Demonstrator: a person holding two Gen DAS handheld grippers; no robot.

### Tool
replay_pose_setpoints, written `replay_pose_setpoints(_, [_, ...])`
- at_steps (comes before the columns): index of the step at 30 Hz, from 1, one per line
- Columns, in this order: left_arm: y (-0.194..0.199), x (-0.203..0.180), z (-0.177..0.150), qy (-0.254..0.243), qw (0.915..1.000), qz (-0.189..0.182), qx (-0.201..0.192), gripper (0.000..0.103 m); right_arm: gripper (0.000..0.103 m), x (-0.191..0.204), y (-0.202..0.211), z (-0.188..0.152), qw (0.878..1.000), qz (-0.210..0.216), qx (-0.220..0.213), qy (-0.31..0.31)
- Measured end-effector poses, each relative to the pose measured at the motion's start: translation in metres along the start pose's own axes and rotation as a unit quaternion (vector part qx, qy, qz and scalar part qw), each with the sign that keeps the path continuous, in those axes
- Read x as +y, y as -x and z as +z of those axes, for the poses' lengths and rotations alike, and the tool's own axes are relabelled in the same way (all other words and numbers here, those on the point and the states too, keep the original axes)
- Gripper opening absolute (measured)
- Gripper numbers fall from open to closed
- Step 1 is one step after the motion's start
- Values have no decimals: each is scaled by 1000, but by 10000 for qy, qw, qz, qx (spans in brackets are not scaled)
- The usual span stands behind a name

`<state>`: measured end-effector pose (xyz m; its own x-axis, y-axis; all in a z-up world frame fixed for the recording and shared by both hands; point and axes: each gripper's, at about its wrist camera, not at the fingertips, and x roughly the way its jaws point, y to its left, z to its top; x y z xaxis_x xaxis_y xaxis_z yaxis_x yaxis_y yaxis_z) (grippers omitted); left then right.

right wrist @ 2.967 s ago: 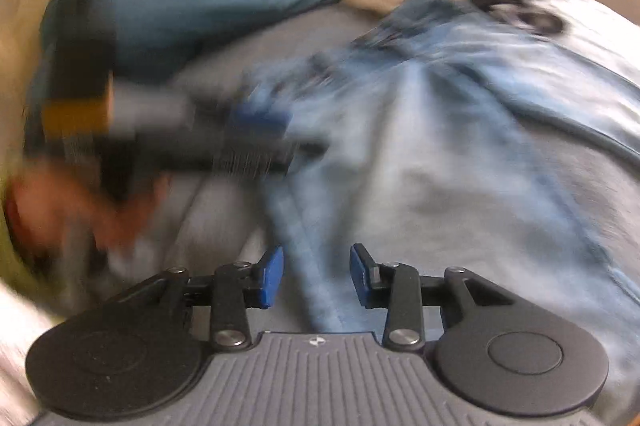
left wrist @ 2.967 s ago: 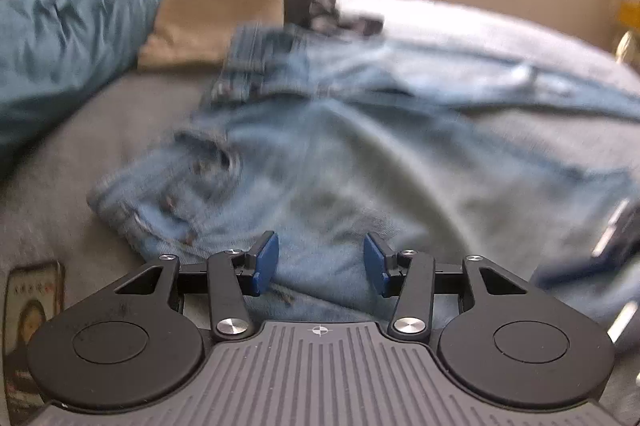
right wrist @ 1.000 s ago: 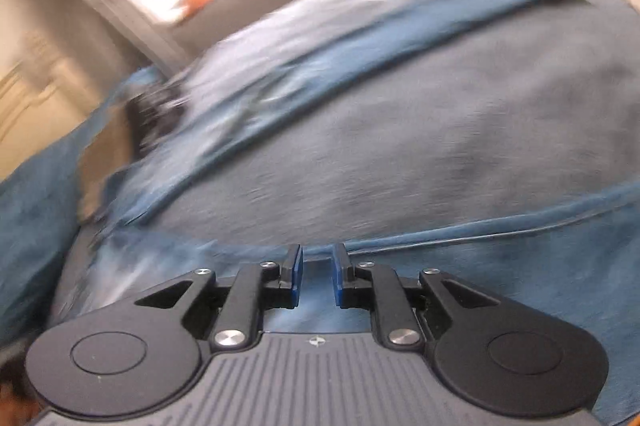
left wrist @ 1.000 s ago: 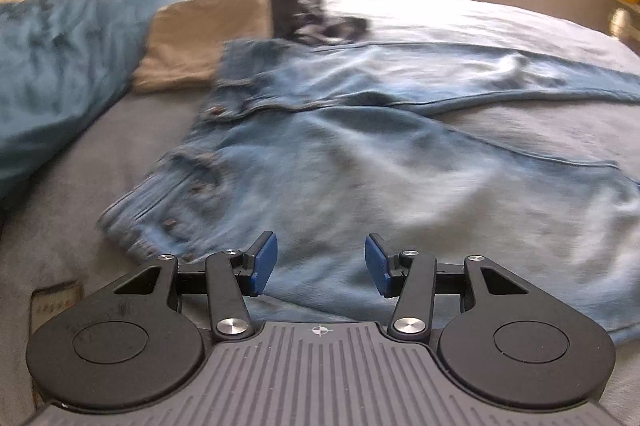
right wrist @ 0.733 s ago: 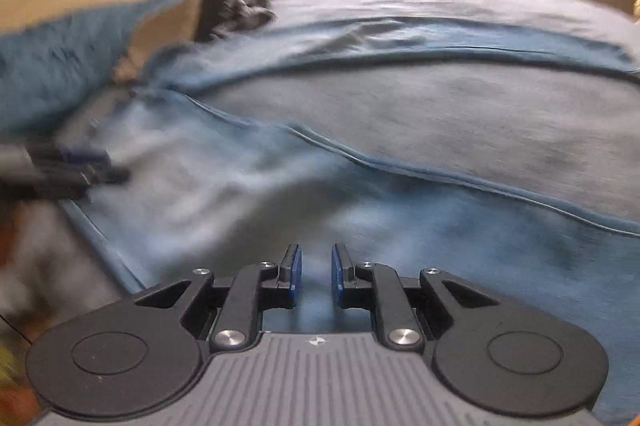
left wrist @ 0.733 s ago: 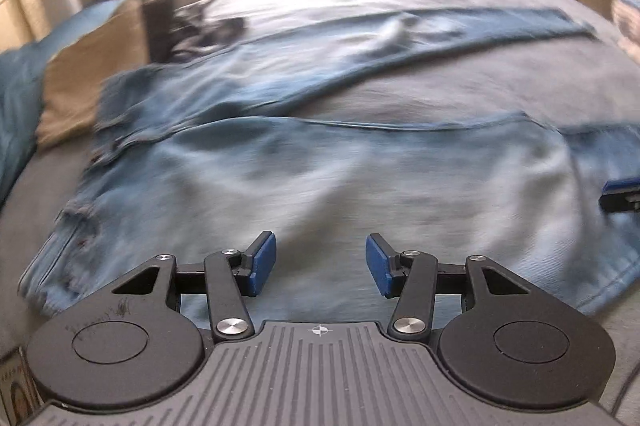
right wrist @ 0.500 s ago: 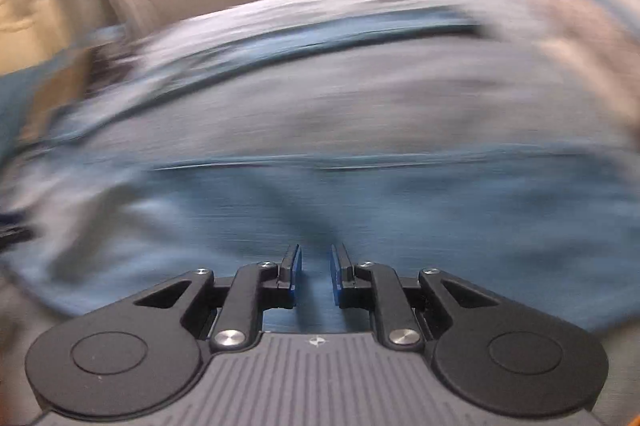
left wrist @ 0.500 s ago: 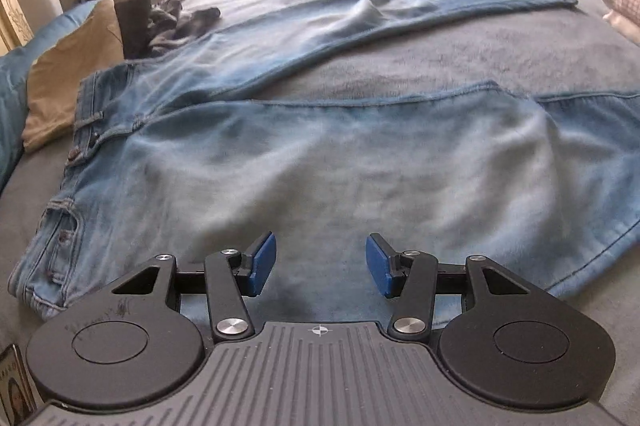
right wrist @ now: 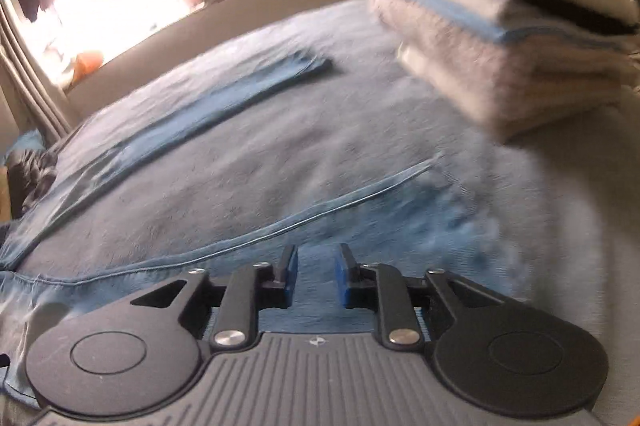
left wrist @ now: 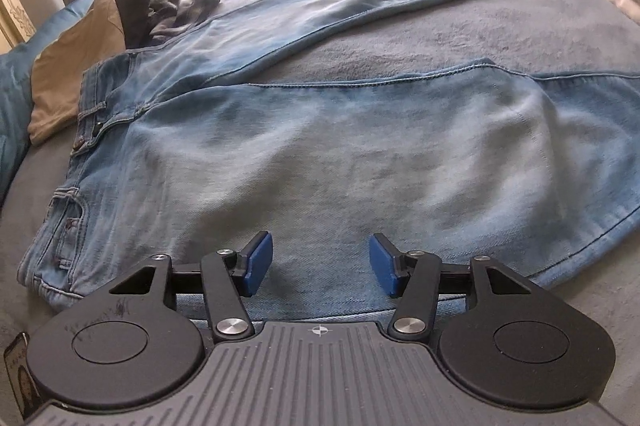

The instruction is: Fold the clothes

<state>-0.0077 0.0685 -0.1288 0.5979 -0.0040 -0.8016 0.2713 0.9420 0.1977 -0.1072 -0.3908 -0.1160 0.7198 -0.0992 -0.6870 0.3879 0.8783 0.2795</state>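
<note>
Here a pair of light blue jeans (left wrist: 328,153) is seen spread flat on a bed (left wrist: 460,37) covered in grey fabric. In the left wrist view the waistband lies at the left, with a front pocket near the left edge, and the two legs run off to the right. The far leg is stretched out straight, its hem reaching the far right; the near leg fills the middle of the view, and its right end is cut off by the frame edge. A wedge of bare bed is left between the legs.

The left gripper (left wrist: 321,262) is held just above the near leg, close to its near edge. Its jaws are apart and opening; denim is seen below the gap, but nothing is pinched between the blue pads.

The right gripper (right wrist: 315,276) is shown over the near leg further to the right, in a blurred view. Its jaws stand a narrow way apart and are opening; no cloth is clamped between them.

A stack of folded laundry (right wrist: 500,25) is seen at the right of the bed, well apart from the far leg's hem. At the far left, beside the waistband, a tan cloth (left wrist: 76,65) and a dark crumpled garment (left wrist: 176,9) are lying.
</note>
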Motion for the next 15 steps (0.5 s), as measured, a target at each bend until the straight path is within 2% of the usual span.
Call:
replay_pose_setpoints(1, [0,1,0,19,10000,29,11,59,23,-4,-6,3,9999,-142,79,-53])
replay_pose_setpoints(3, [-1,3,-2,99,9999,95,41,66,21,-28,-7,9,9972,-615,-70,-415])
replay_pose_setpoints(5, [-2,6,-3,193,9997,92,75,67,17,-51,-8,15,9909,-1074,-218,-778])
replay_pose_setpoints(6, [-2,7,-3,238,9996,81,90,68,14,-57,-2,19,9891,-1057,-260,-991])
replay_pose_setpoints(7, [-3,8,-3,271,9996,74,103,68,17,-62,4,22,9871,-1038,-303,-1184])
replay_pose_setpoints(9, [-4,9,-3,295,9995,72,127,70,19,-38,17,21,9926,-887,-393,-726])
replay_pose_setpoints(12, [-6,8,-2,294,9994,76,161,70,28,14,19,8,9999,3,-15,121])
replay_pose_setpoints(15, [-6,8,-2,293,9994,85,177,70,29,69,6,-12,9905,919,376,951])
